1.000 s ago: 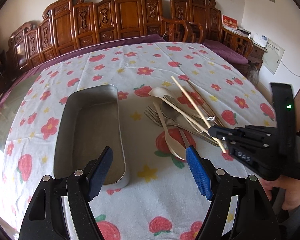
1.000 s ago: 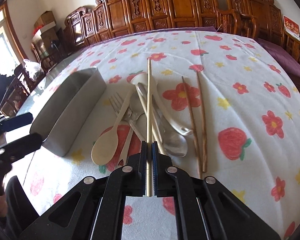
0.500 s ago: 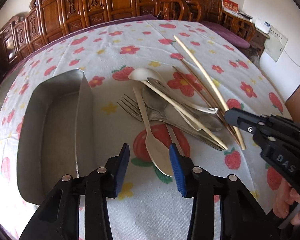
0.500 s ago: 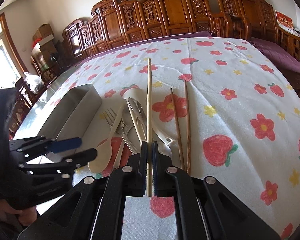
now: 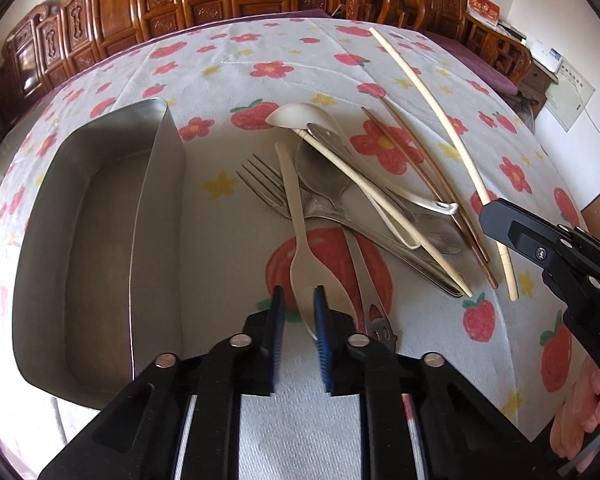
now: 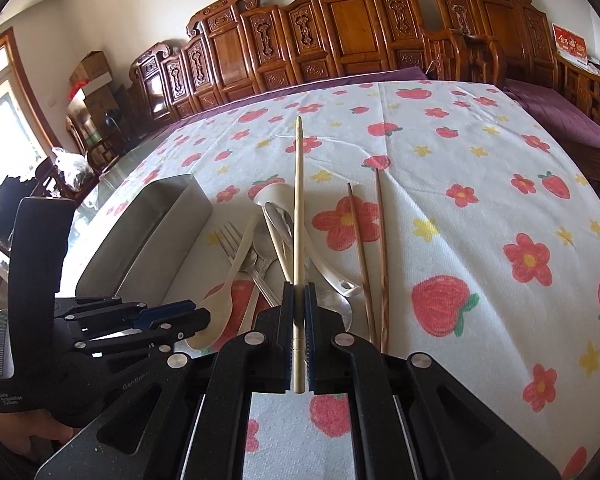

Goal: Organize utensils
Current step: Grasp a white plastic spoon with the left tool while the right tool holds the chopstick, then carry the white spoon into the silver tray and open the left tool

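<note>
Carved chairs ring the strawberry cloth (image 5: 300,420), where the left gripper (image 5: 299,304) has just been closing on the pale spoon (image 5: 306,276) bowl (light, stiff, slippery) beside the tray (image 5: 156,168), while the right gripper (image 6: 299,316) clamps a chopstick (image 6: 298,200).

One rectangular stainless-steel tray (image 5: 100,240), at the left of everything else. Right of the tray, one cream plastic spoon (image 5: 300,240), bowl toward the camera. Beyond that, one white ceramic soup spoon (image 5: 296,116) and at least one metal fork (image 5: 260,184), possibly two. Metal spoons (image 5: 320,176) overlapping, number unclear. Two pale cream chopsticks (image 5: 428,80), one lying in the heap, one raised. Two dark brown wooden chopsticks (image 6: 376,248) farthest from the tray.
</note>
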Available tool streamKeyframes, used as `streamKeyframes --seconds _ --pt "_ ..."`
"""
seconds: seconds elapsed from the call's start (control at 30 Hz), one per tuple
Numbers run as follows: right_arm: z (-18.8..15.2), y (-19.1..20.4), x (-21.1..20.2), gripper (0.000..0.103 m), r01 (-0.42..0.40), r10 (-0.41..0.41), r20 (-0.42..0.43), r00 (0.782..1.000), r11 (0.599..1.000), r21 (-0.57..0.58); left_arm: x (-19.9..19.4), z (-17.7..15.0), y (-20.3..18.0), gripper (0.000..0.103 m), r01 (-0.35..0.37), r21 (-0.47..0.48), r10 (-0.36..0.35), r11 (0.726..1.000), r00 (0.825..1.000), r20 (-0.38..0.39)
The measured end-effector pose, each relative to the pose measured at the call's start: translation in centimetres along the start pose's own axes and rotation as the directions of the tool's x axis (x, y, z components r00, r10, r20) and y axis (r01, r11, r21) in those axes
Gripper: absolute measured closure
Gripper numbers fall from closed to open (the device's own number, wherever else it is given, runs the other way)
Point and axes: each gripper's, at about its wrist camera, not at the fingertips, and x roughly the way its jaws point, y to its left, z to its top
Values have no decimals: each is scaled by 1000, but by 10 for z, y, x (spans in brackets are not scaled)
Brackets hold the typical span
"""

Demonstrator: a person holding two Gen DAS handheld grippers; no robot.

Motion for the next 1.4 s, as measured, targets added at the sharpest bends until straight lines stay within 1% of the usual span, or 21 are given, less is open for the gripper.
streamKeyframes --seconds 0.2,0.37,0.7,0.93,1.07,1.23,1.4 --pt "0 0 0 97 -1 1 0 1000 1000 -1 -3 -1 8 100 -21 -45 22 999 1000 3" --pt "1 6 -2 97 -6 6 1 1000 1000 -9 -15 -3 14 102 -44 -43 46 998 998 30" --pt "0 19 -6 97 -14 14 1 1000 999 -51 -56 -13 21 102 -100 -8 100 995 988 121" --pt "-4 25 -4 97 -26 25 -11 1000 998 -61 -77 -6 31 102 -107 -15 108 994 978 177" --pt "-8 33 0 97 -41 39 -23 999 997 -69 -85 -2 44 102 -109 -38 114 993 973 199" --pt "-11 49 0 97 -66 64 -30 998 992 -104 -91 2 73 102 -107 -96 126 990 968 217" --pt "-15 57 1 97 -75 70 -43 997 990 -120 -86 4 101 102 -125 -134 151 983 966 210"
